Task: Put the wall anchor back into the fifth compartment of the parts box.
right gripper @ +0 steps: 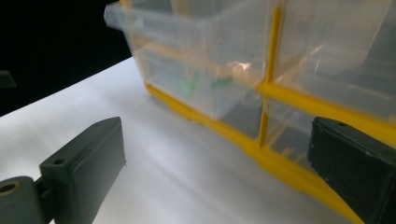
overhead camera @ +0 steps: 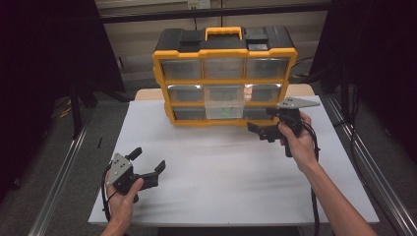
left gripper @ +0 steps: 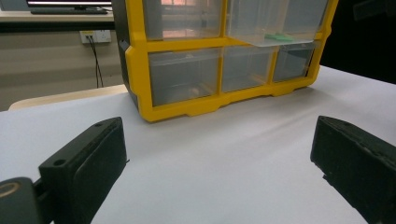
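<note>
With jaws wide and empty, the right gripper (overhead camera: 263,129) should meet the pulled-out middle drawer (overhead camera: 224,109) squarely on its front, while the left gripper (overhead camera: 147,162) waits open, holding nothing, at the near left.

Setting: lab or workshop recording bay; white-covered table (overhead camera: 221,167) flanked by aluminium frame rails (overhead camera: 59,182); black curtains (overhead camera: 44,59) left and right; yellow-and-black parts organiser (overhead camera: 224,73) at far centre; wall socket with cable (left gripper: 95,36) behind.

No legible text, labels or nos. anywhere.
</note>
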The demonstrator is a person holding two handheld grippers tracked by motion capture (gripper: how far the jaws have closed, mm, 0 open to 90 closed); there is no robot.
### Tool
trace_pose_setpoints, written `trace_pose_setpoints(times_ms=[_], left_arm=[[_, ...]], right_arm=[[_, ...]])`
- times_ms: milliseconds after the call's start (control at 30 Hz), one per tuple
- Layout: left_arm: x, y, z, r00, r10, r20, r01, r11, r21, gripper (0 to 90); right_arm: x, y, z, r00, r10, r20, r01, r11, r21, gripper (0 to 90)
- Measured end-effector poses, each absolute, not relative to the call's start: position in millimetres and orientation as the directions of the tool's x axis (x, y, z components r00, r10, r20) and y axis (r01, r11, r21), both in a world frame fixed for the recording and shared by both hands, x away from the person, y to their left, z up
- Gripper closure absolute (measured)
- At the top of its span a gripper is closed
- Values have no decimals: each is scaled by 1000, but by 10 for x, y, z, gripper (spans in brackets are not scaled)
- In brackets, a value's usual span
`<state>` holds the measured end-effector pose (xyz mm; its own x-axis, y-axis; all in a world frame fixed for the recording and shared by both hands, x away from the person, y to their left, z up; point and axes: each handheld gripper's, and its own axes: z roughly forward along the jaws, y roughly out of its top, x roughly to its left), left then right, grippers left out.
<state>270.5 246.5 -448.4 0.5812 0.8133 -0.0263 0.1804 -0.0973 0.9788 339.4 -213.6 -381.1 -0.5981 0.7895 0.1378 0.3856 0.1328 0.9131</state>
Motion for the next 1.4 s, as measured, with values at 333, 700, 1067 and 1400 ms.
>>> trace_pose_setpoints(times_ms=[333, 700, 1067, 1400], left_arm=[[2709, 2460, -4490, 576, 817, -30, 181, -92, 979, 40], [2687, 2472, -4502, 564, 825, -43, 200, -86, 976, 41], [2651, 2455, -4493, 569, 821, -41, 197, -88, 977, 40], [2693, 2470, -4503, 579, 813, -60, 208, -76, 975, 38]], right_arm=[[2874, -2380, -4224, -531, 837, 131, 350, 76, 933, 35], [2506, -2709, -4402, -441, 887, 139, 335, 19, 942, 34], [2137, -2924, -4490, -358, 925, 129, 335, -2, 942, 31], [2093, -2933, -4569, -339, 933, 117, 305, -9, 952, 25]])
